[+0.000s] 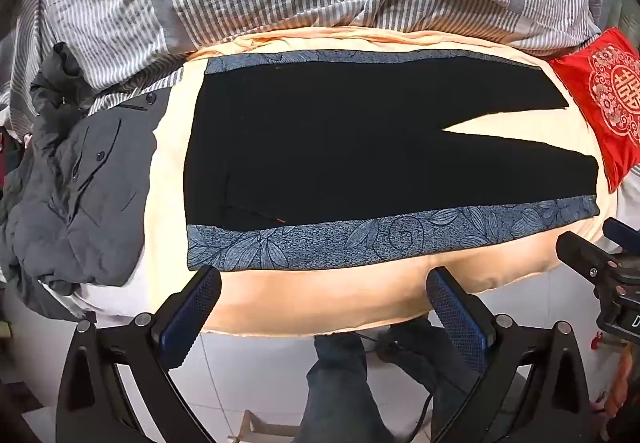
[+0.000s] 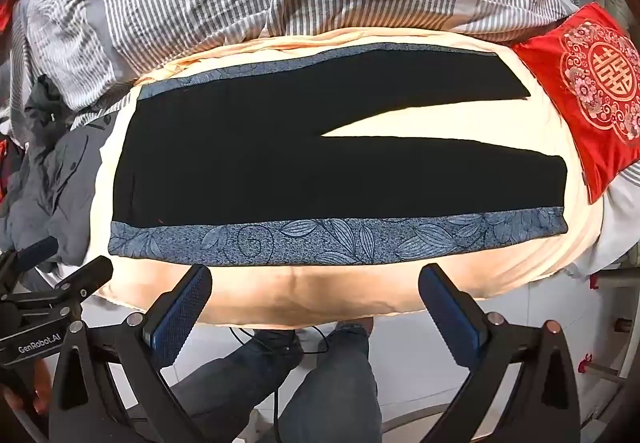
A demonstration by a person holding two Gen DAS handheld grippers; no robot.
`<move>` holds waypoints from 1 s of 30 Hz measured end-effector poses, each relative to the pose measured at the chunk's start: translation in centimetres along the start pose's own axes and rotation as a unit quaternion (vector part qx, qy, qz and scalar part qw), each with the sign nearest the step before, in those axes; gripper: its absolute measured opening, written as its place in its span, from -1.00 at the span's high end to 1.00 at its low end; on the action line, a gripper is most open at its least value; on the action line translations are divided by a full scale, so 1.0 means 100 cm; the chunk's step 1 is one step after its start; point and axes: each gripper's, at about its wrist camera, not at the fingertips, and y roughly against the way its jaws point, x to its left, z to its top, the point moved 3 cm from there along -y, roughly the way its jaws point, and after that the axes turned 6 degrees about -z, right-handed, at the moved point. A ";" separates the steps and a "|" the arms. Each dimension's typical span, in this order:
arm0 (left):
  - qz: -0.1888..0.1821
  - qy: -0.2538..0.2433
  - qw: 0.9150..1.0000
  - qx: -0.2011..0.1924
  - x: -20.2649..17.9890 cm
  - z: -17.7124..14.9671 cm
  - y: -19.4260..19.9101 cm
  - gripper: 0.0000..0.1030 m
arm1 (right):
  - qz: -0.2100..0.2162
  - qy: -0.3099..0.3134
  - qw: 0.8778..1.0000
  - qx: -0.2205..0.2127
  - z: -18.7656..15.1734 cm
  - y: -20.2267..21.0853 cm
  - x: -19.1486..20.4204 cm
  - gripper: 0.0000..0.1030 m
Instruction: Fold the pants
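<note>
Zero folds made: pants (image 1: 360, 147) lie flat along the bed's (image 1: 320, 307) near edge, both tongs (image 1: 322, 285) (image 2: 314, 281) wide and empty, all folding left.

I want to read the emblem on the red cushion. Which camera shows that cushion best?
The right wrist view: the red cushion sits nearly whole in frame, with the round emblem complete beside the black pants. In the left wrist view the cushion lies at the right edge, so the image border cuts off part of its emblem.
</note>
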 end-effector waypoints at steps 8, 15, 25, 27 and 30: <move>0.001 0.003 1.000 -0.003 -0.007 0.001 0.006 -1.00 | -0.001 0.000 1.000 -0.003 -0.003 0.002 0.002 -1.00; 0.006 0.004 1.000 -0.005 -0.001 -0.002 0.007 -1.00 | 0.000 0.005 1.000 -0.008 -0.006 0.005 0.004 -1.00; 0.013 -0.001 1.000 -0.016 0.003 -0.006 0.008 -1.00 | -0.002 0.007 1.000 -0.010 -0.009 0.007 0.008 -1.00; 0.024 -0.005 0.999 -0.028 0.003 -0.005 0.009 -1.00 | -0.003 0.007 1.000 -0.010 -0.009 0.006 0.008 -1.00; 0.025 -0.005 0.999 -0.032 0.004 -0.006 0.010 -1.00 | -0.003 0.006 1.000 -0.009 -0.011 0.006 0.008 -1.00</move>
